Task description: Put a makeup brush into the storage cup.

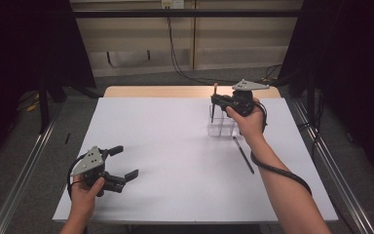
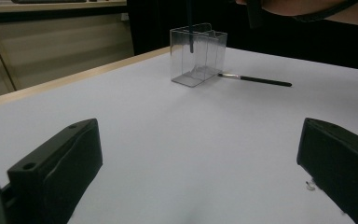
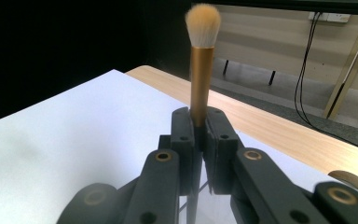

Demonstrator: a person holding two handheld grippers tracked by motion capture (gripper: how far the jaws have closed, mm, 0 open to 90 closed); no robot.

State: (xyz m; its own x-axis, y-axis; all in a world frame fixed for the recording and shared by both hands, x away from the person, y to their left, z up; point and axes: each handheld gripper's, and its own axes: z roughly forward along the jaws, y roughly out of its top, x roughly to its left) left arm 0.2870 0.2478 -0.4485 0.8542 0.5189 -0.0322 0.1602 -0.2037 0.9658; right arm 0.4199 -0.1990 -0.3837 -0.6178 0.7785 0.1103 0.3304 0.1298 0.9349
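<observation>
Even overhead light makes the white surface (image 1: 175, 161) bright against dark, murky surroundings, with only faint shadows. Both gripper views are soft; the nearest jaws blur.

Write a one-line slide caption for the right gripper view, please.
Right gripper holds a gold-handled brush upright, bristles up, above the white table.

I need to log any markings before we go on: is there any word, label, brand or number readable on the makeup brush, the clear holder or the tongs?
None readable: no print shows on the makeup brush in the right tongs, the clear holder, the thin brush on the table, or the open left tongs.
</observation>
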